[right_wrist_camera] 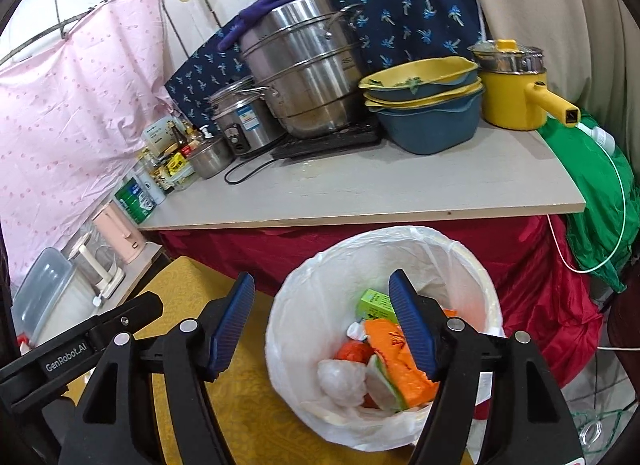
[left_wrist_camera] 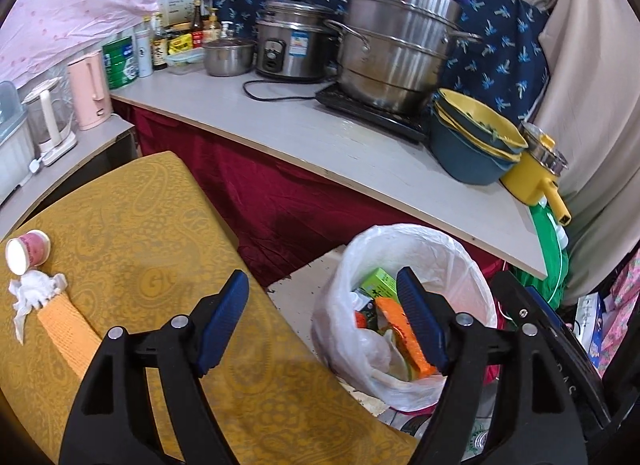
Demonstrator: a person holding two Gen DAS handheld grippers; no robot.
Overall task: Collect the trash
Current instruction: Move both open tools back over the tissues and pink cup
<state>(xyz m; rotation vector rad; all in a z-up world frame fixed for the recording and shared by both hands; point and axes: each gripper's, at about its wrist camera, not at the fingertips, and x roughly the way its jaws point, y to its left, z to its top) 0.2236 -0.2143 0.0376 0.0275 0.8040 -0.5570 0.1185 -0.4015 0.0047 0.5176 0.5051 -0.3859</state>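
White plastic is lining the bin [right_wrist_camera: 460, 265], which is sitting on the floor beside the yellow table [left_wrist_camera: 140, 205] and below the counter [right_wrist_camera: 380, 185]. Both grippers are hovering over it: the left gripper [left_wrist_camera: 320, 321] and the right gripper [right_wrist_camera: 324, 325] are each standing with jaws well apart and nothing between the pads. Inside the bin an orange wrapper [right_wrist_camera: 396, 361], a green box [right_wrist_camera: 374, 301] and a pale wad [right_wrist_camera: 340, 379] are already lying (so some trash looks to be collected).

More is waiting on the table, well away from the bin: a pink cup [left_wrist_camera: 30, 251] lying on its side, a crumpled tissue [left_wrist_camera: 34, 293] just beside it, and an orange strip [left_wrist_camera: 68, 329] touching the tissue.

Judging from this, the step in hand is going back for those pieces. Doing it well probably means sending the left gripper, which is nearer them, and keeping its jaws wide until they are straddling the cup across its side, since a cup lying down may roll away from a glancing touch. The tissue is soft, so it is likely asking for a low pinch close to the cloth without snagging it.
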